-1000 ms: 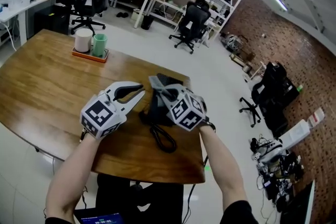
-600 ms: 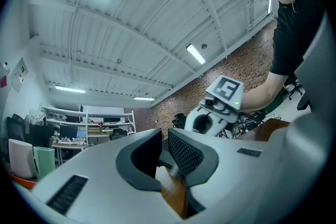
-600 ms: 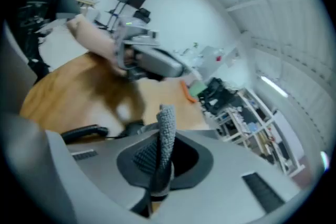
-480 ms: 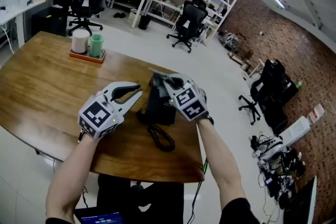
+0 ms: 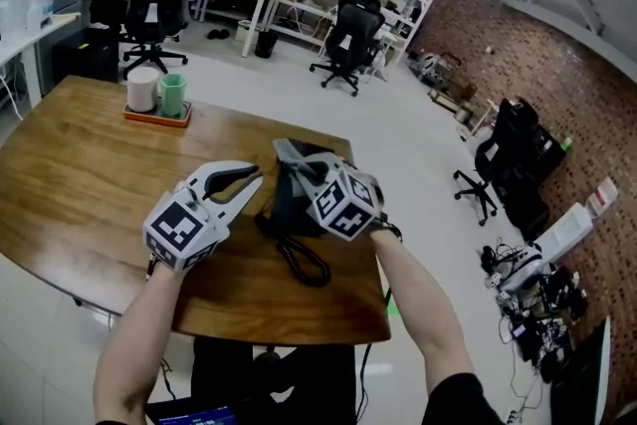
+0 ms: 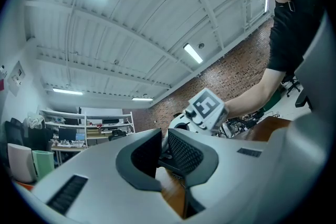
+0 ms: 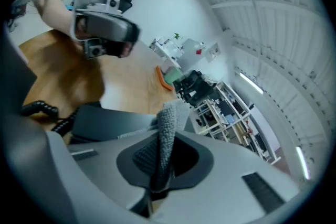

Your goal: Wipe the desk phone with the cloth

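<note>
Right gripper with cloth over desk phone, near table edge.

Tabletop lies open leftward; coiled cord seemingly crowds the phone's front.

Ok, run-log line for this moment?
right gripper: shut on cloth, over desk phone | left gripper: open, empty, beside phone
</note>
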Action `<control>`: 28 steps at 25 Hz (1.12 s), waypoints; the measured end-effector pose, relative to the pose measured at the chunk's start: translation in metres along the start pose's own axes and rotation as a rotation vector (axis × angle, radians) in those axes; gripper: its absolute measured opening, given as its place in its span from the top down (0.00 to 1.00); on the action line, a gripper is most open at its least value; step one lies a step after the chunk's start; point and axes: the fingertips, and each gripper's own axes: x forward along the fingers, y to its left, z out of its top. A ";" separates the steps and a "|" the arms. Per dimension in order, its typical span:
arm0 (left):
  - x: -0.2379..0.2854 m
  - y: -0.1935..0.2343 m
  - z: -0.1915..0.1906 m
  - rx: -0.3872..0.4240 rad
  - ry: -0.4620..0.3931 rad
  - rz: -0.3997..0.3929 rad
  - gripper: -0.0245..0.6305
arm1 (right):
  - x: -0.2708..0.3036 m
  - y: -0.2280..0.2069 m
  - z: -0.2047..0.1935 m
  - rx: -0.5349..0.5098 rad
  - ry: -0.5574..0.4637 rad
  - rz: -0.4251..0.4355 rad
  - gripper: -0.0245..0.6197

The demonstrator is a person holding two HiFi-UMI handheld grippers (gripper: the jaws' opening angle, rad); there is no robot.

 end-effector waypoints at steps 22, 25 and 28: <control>0.001 -0.004 -0.001 -0.004 -0.004 -0.006 0.93 | 0.011 -0.068 -0.047 0.115 0.052 -0.187 0.92; 0.000 -0.003 0.002 0.005 0.001 -0.009 0.93 | 0.000 -0.036 -0.035 0.038 0.014 -0.092 0.92; 0.001 -0.002 0.001 0.011 -0.003 -0.009 0.93 | -0.019 0.005 -0.024 -0.041 -0.020 0.011 0.92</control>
